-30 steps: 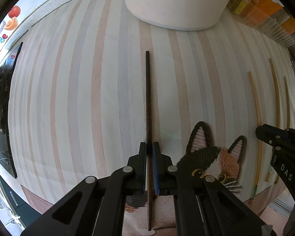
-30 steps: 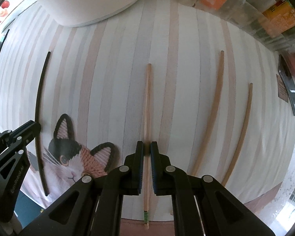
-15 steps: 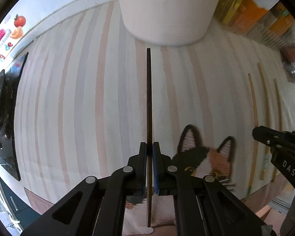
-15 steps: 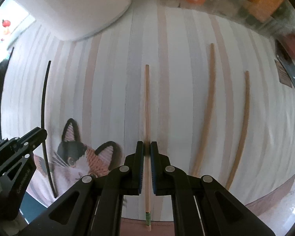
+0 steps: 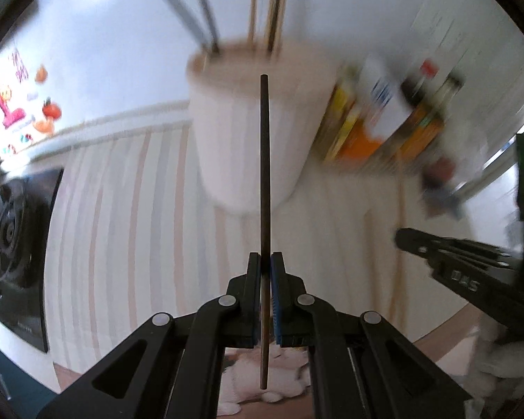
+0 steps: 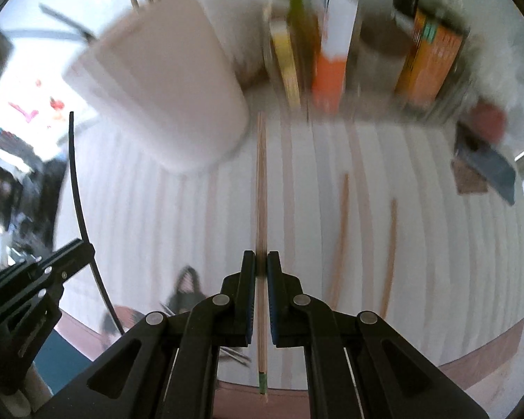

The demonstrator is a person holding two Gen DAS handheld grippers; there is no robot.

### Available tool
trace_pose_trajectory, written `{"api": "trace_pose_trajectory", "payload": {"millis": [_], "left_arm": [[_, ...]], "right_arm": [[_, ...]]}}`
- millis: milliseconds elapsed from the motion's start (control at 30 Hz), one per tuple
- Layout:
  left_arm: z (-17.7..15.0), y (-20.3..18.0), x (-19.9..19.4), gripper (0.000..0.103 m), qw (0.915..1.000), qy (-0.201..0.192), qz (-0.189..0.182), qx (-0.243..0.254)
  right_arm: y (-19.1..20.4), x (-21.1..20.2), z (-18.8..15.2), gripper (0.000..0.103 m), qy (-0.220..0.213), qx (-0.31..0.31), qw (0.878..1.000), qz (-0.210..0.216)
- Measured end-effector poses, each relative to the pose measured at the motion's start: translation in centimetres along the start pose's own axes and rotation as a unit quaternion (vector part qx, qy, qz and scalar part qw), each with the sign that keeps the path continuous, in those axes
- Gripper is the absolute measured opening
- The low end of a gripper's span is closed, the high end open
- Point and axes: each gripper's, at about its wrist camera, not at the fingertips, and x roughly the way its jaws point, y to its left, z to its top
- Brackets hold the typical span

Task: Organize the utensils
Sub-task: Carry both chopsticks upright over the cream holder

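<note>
Mid-carry, the left gripper (image 5: 266, 272) clamps a dark slender chopstick (image 5: 264, 174) and the right gripper (image 6: 257, 272) a pale wooden one (image 6: 261, 188), each needing its tip steered into the white cylindrical holder (image 5: 241, 139) ahead.

The left claw (image 5: 266, 262) and right claw (image 6: 261, 260) looked matt black plastic with silvery metal rivets. Between the left claw's jaws sat a dark matt chopstick (image 5: 264, 174); the right claw's pale chopstick (image 6: 261, 209) looked like bare wood. Beneath lay striped woven cloth (image 6: 419, 244)
</note>
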Motion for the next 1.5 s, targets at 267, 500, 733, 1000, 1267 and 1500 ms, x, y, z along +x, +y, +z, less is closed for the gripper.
{"api": "trace_pose_trajectory", "payload": {"millis": [267,500,733,1000,1267,1500], "left_arm": [[8.9,-2.0,-7.8,0.003,0.9906,-0.122,-0.061,-0.005],[16.7,-0.1,-7.5,0.003,0.9716,-0.23,-0.008,-0.053],[21.1,2.7,-3.2,0.003,0.9674,-0.238,0.013,-0.086],[20.6,3.8,0.2,0.003,0.9737,-0.209,0.017,-0.089],[20.2,3.6,1.9,0.003,0.9821,-0.174,0.007,-0.072],[19.3,3.7,0.6,0.011,0.9888,-0.137,-0.018,-0.056]], "right_arm": [[0.6,-10.3,7.0,0.007,-0.118,0.02,0.991,0.062],[2.4,-15.4,16.0,0.007,-0.248,0.029,0.966,0.068],[5.2,-14.4,21.4,0.007,-0.314,0.035,0.946,0.07],[7.6,-10.4,23.5,0.007,-0.338,0.007,0.939,0.069],[8.1,-8.4,22.3,0.007,-0.322,-0.021,0.944,0.065],[7.4,-7.9,22.0,0.008,-0.278,-0.035,0.957,0.081]]}}
